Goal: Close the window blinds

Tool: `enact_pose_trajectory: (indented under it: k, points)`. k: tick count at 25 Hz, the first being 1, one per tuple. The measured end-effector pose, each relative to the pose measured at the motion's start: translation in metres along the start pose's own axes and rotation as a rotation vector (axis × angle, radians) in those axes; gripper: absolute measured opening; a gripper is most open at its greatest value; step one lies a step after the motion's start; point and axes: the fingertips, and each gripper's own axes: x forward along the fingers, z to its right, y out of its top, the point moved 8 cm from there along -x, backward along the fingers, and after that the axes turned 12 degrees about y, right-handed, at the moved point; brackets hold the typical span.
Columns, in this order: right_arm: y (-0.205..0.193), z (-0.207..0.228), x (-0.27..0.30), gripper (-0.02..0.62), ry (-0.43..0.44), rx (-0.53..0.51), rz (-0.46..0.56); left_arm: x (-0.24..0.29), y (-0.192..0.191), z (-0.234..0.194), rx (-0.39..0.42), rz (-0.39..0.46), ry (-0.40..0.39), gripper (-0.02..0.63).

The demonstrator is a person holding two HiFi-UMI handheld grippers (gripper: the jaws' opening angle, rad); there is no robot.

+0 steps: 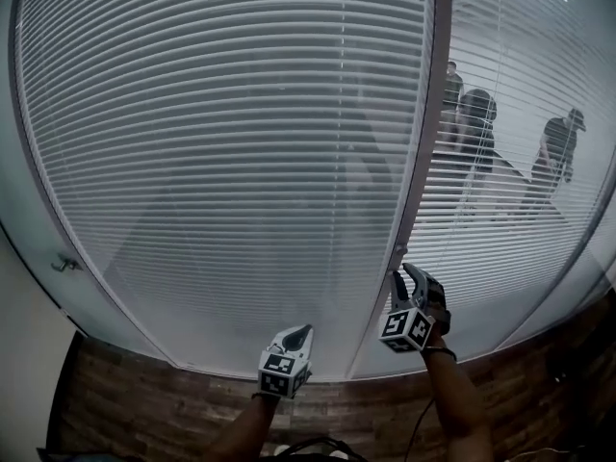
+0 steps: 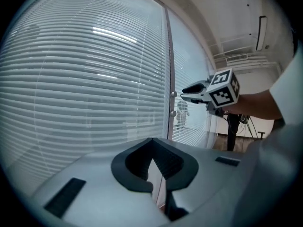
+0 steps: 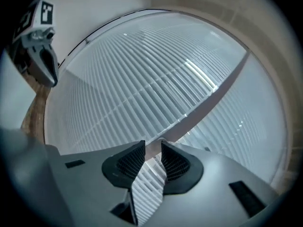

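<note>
The head view looks forward and down over both forearms, close to the blinds (image 1: pixel 221 162). The left gripper view faces them from the left and catches the right gripper (image 2: pixel 183 92) at its right. The right gripper view, rolled, looks closely at the frame post (image 3: pixel 208 94), with the left gripper (image 3: pixel 49 77) at its upper left. All three views share that post.

This is looking like an office: white slatted blinds (image 1: pixel 221 142) are covering glass partition walls (image 1: pixel 38 229), people (image 1: pixel 558 152) are standing beyond the glass, an air-conditioning unit (image 2: pixel 261 32) is hanging high on a white wall (image 2: pixel 227 13), and wood-look flooring (image 1: pixel 144 402) is running below
</note>
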Motion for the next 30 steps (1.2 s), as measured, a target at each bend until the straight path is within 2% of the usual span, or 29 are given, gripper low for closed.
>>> enact_pose_trajectory:
  k: [2,6,7,11,16,22,30]
  points:
    - [0.003,-0.006,-0.016,0.102,0.007,0.093,0.044,-0.006,0.007,0.003,0.009,-0.004,0.004,-0.005]
    - [0.017,-0.02,-0.054,0.004,-0.038,0.155,0.093,-0.016,0.017,0.002,0.03,-0.001,0.011,-0.005]
    - [0.017,-0.025,-0.058,0.003,-0.032,0.199,0.102,-0.017,0.019,0.0,0.034,0.012,0.023,-0.005]
    - [0.0,-0.058,-0.056,0.003,0.055,0.502,0.192,-0.019,0.021,-0.006,0.021,0.044,0.099,-0.005]
    - [-0.005,-0.103,-0.055,0.003,0.154,0.738,0.217,-0.029,0.011,-0.003,-0.001,0.083,0.142,-0.005]
    - [0.001,-0.127,-0.071,0.003,0.268,0.769,0.189,-0.057,0.01,0.0,-0.044,0.093,0.209,-0.005]
    - [0.029,-0.162,-0.113,0.003,0.306,0.816,0.217,-0.104,-0.006,-0.02,-0.062,0.103,0.188,-0.005]
